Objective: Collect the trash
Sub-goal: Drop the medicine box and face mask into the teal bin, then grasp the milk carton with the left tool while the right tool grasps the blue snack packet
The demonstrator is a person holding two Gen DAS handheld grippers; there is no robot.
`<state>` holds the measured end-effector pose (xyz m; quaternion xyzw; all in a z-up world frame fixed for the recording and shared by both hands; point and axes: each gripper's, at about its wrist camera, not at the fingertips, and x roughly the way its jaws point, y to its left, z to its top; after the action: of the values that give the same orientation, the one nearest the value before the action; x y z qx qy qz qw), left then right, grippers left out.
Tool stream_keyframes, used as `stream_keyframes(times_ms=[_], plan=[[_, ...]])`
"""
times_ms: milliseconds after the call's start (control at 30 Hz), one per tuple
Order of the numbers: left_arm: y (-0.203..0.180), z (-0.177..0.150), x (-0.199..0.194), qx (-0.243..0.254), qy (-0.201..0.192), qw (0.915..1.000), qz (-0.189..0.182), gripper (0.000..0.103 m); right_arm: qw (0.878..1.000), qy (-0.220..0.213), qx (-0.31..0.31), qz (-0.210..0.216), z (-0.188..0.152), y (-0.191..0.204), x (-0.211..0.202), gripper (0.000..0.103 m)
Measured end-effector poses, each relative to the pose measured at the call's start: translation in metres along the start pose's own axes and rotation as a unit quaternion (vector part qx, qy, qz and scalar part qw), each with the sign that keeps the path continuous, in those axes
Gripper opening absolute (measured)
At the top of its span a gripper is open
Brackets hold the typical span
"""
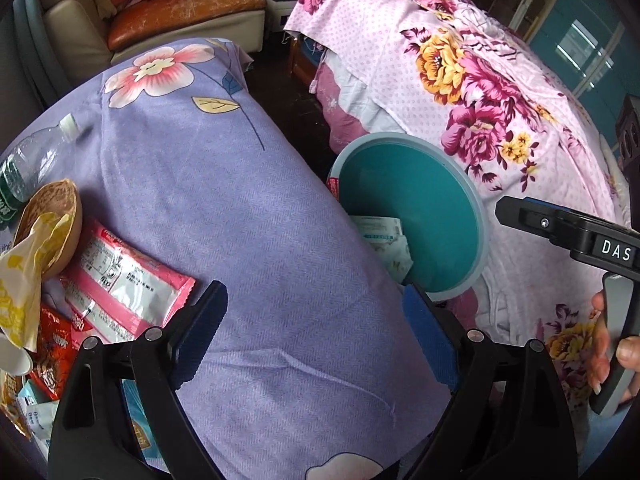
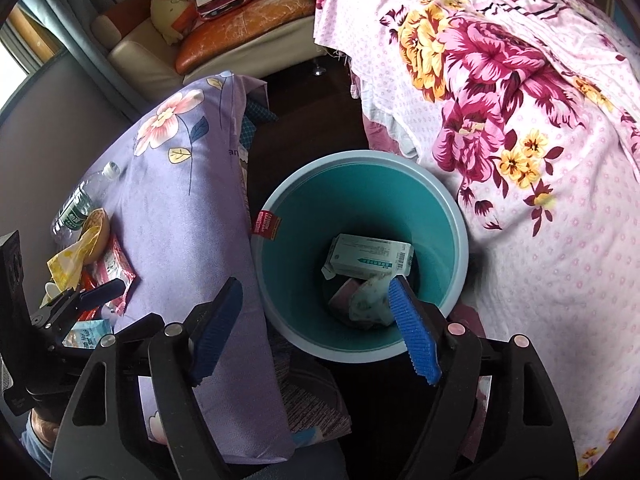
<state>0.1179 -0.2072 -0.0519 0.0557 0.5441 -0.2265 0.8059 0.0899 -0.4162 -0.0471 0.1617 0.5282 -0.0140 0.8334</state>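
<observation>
The right gripper (image 2: pixel 316 332) is seen with its jaws spread and nothing between them, held over the bin (image 2: pixel 444 208) at the centre of the right wrist frame. Inside the bin a white box (image 2: pixel 370 258) lies on crumpled wrappers (image 2: pixel 366 300). A red label (image 2: pixel 265 224) is stuck at the bin's left rim.

The left gripper (image 1: pixel 316 334) is likewise seen with jaws spread and empty, held above the purple cloth (image 1: pixel 240 220) in the lower middle of the left wrist frame. The remaining trash is gathered at the left edge of that frame: a pink wrapper (image 1: pixel 128 284) just left of the left fingertip, a red wrapper (image 1: pixel 52 354) below it, a yellow wrapper (image 1: pixel 24 276) lying partly in a brown shell-like bowl (image 1: pixel 60 216), and a plastic bottle (image 1: pixel 36 156) above. The bin (image 1: pixel 436 220) is seen right of centre, between the cloth and the flowered bedspread (image 1: pixel 480 80).
</observation>
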Motion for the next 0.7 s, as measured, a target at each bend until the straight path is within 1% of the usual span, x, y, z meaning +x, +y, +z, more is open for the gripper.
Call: stream_keyframes(times_ms=[433, 600, 700], plan=[[0.053, -0.043, -0.046, -0.049, -0.025, 0.9985, 0.003, 0.09, 0.999, 0.002, -0.044, -0.003, -0.021, 0.058, -0.016, 0.075], [0.076, -0.065, -0.07, -0.068, -0.043, 0.9967, 0.004, 0.09, 0.997, -0.004, -0.083, -0.008, -0.031, 0.088, -0.023, 0.076], [0.091, -0.079, -0.084, -0.081, -0.052, 0.9953, 0.009, 0.09, 0.993, 0.001, -0.114, -0.007, -0.038, 0.109, -0.022, 0.076]])
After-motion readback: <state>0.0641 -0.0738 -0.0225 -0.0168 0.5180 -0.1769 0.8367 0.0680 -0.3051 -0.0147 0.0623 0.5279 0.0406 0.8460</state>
